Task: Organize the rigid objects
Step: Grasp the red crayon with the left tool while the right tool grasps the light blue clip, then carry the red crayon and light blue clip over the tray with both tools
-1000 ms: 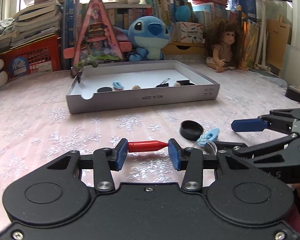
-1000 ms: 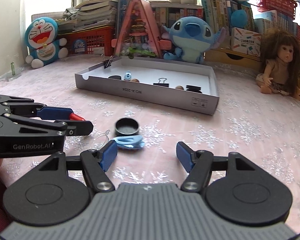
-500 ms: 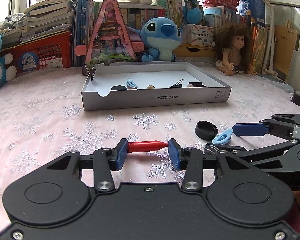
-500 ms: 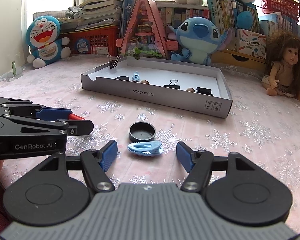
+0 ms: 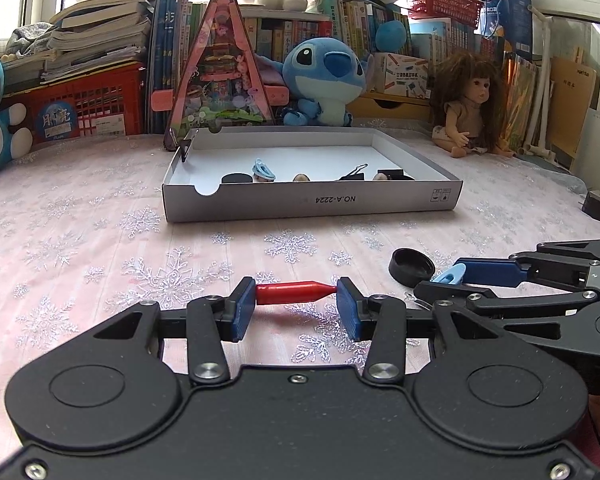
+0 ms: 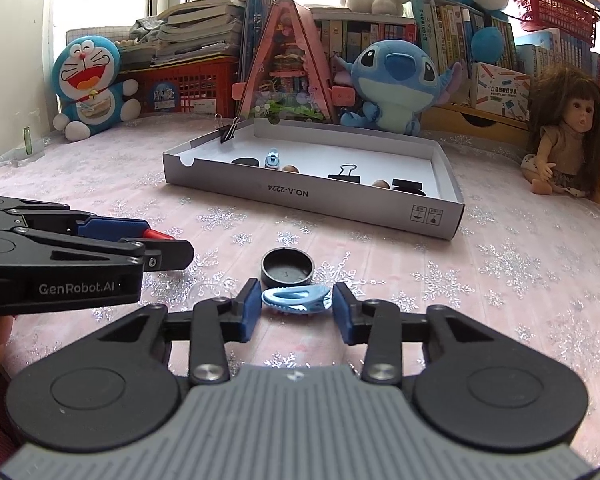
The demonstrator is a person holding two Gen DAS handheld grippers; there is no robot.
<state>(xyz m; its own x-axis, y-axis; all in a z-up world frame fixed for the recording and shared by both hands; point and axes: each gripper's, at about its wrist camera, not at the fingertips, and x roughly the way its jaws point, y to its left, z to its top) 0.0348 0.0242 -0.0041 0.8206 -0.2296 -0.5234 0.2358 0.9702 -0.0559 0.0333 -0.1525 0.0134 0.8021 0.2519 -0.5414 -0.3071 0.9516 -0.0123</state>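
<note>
Pink snowflake cloth [image 5: 100, 240]; left tool [image 5: 296, 303] grips red piece [image 5: 296, 294], right tool [image 6: 293, 307] closing around blue clip [image 6: 296, 298].

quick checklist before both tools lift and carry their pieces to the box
1. Left tool has its piece: ok, the pads press both ends of the red cap.
2. Right tool has its piece: cannot tell, its jaws are closing with the blue clip between them; firm contact is unclear.
3. Black lid clear of the right tool: ok, it sits just beyond the clip, apart from the pads.
4. Grey box has free floor: ok, white space shows behind the row of small items.
5. Tools clear of each other: cannot tell, they are close side by side.
</note>
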